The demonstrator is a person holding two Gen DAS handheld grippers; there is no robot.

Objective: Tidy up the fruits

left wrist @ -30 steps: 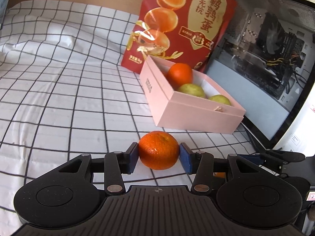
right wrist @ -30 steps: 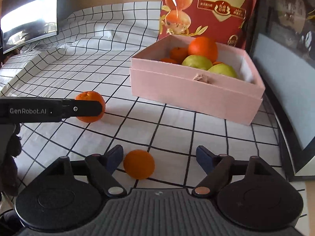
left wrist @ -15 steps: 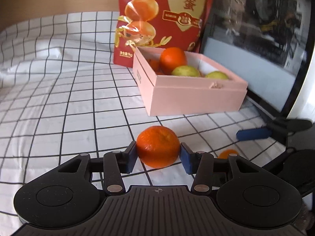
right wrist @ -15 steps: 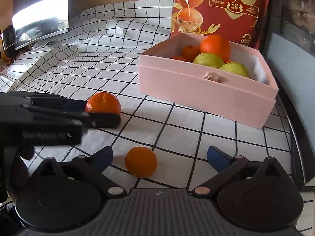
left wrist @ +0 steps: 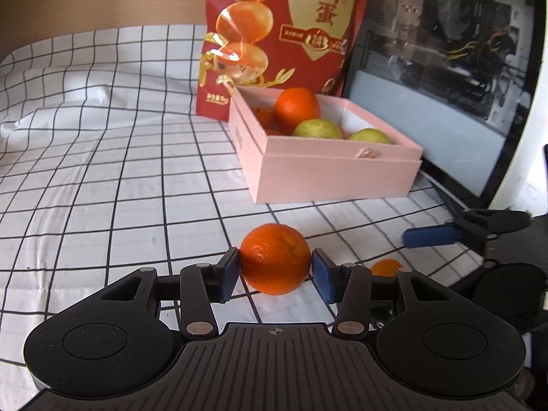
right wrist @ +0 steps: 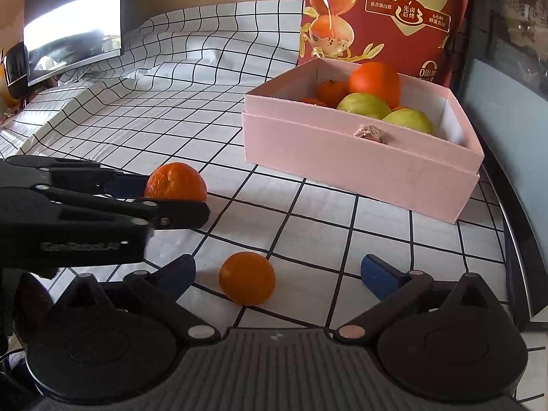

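My left gripper [left wrist: 275,272] is shut on a large orange [left wrist: 275,259], held just above the checked cloth; it also shows in the right wrist view [right wrist: 175,181]. My right gripper [right wrist: 277,274] is open around a small orange [right wrist: 247,278] that lies on the cloth between its pads, nearer the left one. That small orange peeks out in the left wrist view [left wrist: 386,267]. The pink box [left wrist: 328,178] stands ahead with an orange [left wrist: 297,105] and two green fruits [left wrist: 316,128] inside; in the right wrist view the box [right wrist: 359,161] is at the right.
A red snack bag [left wrist: 284,34] stands behind the box. A glass-sided computer case [left wrist: 445,68] lines the right side. A dark monitor [right wrist: 72,24] sits far left. The black-and-white checked cloth [left wrist: 102,171] lies wrinkled to the left.
My left gripper has lifted the large orange slightly and turned toward the box. My right gripper has moved closer to the small orange, still open.
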